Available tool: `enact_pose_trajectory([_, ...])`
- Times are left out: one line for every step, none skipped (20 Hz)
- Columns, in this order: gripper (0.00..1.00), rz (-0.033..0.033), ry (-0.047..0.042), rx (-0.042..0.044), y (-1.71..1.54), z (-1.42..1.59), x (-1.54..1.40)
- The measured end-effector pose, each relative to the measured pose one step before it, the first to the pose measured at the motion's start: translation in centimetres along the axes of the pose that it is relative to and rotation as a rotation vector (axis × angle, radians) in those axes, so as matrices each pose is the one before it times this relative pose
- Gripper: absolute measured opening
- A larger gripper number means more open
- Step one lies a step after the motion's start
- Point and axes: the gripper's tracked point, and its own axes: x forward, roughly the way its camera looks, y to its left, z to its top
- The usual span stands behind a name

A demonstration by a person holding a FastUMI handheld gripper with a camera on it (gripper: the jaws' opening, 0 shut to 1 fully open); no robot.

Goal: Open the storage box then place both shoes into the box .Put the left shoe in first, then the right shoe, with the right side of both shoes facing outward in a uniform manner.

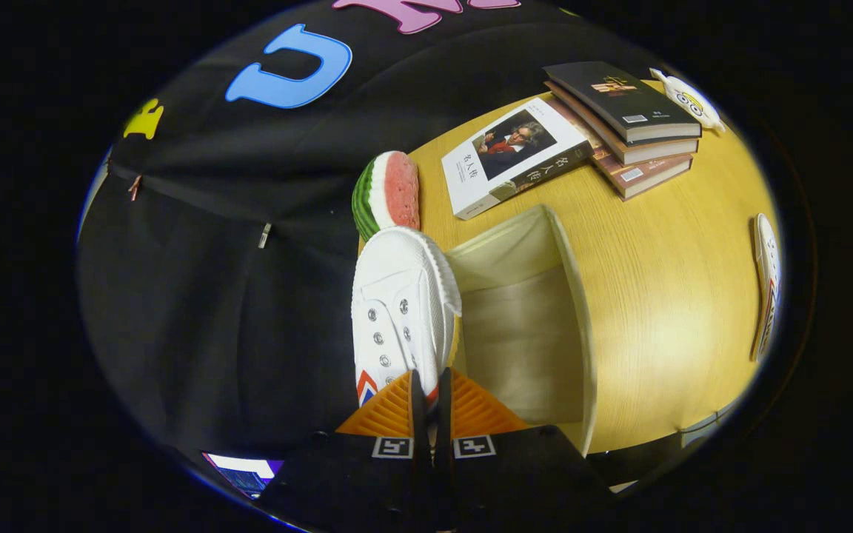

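Gripping a white shoe [403,311] by its rear part, the gripper [430,396] has its jaws nearly closed, one finger on each side of the shoe's thin edge. The shoe's long axis runs straight ahead from the jaws, toe pointing away toward a watermelon slice toy [388,191]. It hangs just beside the open mouth of a pale fabric storage box [571,296], which lies on a yellow wooden bench [678,274]. Beyond the box lie a single book [515,155] and a stack of books [623,111]. A second white shoe [765,285] rests near the bench's far side, well apart.
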Motion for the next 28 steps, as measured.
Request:
enact_pose_trajectory([0.05,-0.01029,0.00471,-0.00343,-0.164,-0.088,0.337])
enact_pose_trajectory([0.05,-0.01052,0.00352,-0.0043,-0.181,-0.171,0.233])
enact_pose_trajectory([0.05,-0.01138,0.00272,-0.00379,-0.158,-0.084,0.205])
enact_pose_trajectory([0.05,-0.01052,0.00401,-0.00405,-0.194,-0.229,0.195])
enact_pose_trajectory([0.06,0.03191,0.00434,0.00363,0.633,-0.062,0.154])
enact_pose_trajectory([0.12,0.07995,0.00432,0.02683,2.039,-0.107,0.104])
enact_pose_trajectory([0.41,0.04942,-0.00985,0.02276,1.327,-0.046,-0.943])
enact_pose_trajectory([0.7,0.01317,-0.01658,-0.00464,0.257,0.978,0.596])
enact_pose_trajectory([0.98,-0.00752,-0.02091,-0.03158,-0.265,0.49,-0.115])
enact_pose_trajectory([0.99,-0.00744,-0.01469,-0.04001,-0.205,0.14,-1.001])
enact_pose_trajectory([0.99,-0.0117,-0.01438,-0.03131,-0.341,0.377,-0.721])
enact_pose_trajectory([0.99,-0.00279,-0.01519,-0.02433,-0.303,0.282,-0.93])
enact_pose_trajectory([0.99,-0.008,-0.01949,-0.01726,-0.652,0.498,-0.952])
enact_pose_trajectory([0.99,-0.00926,-0.02241,-0.01475,-0.84,0.45,-1.17])
enact_pose_trajectory([0.99,-0.01764,-0.02244,-0.00896,-1.277,0.586,-1.137])
enact_pose_trajectory([0.99,-0.01688,-0.0187,-0.00585,-1.473,0.483,-1.296])
enact_pose_trajectory([0.99,-0.01733,-0.01621,-0.00191,-1.417,0.486,-1.196])
enact_pose_trajectory([0.99,-0.01855,-0.01768,-0.00038,-1.525,0.514,-1.32])
enact_pose_trajectory([0.99,-0.02115,-0.02096,-0.00382,-1.725,0.663,-1.211])
enact_pose_trajectory([0.99,-0.02805,-0.01815,-0.00575,-2.04,0.486,-1.139])
enact_pose_trajectory([0.99,-0.03214,-0.01611,-0.0091,-2.134,0.552,-0.996])
enact_pose_trajectory([0.99,-0.03272,-0.01606,-0.00714,-2.105,0.494,-0.917])
enact_pose_trajectory([0.99,-0.02969,-0.01108,-0.00353,-2.299,0.556,0.145])
enact_pose_trajectory([0.99,-0.02623,-0.00899,0.00427,-1.883,0.28,-0.656])
enact_pose_trajectory([0.99,-0.02025,-0.00577,0.01195,-1.793,0.325,-0.606])
enact_pose_trajectory([0.99,-0.01646,-0.00529,0.01641,-1.668,0.223,-0.449])
enact_pose_trajectory([0.99,-0.01706,-0.00472,0.02018,-1.717,0.302,-0.431])
enact_pose_trajectory([0.99,-0.0174,-0.00027,0.02271,-1.903,0.237,-0.454])
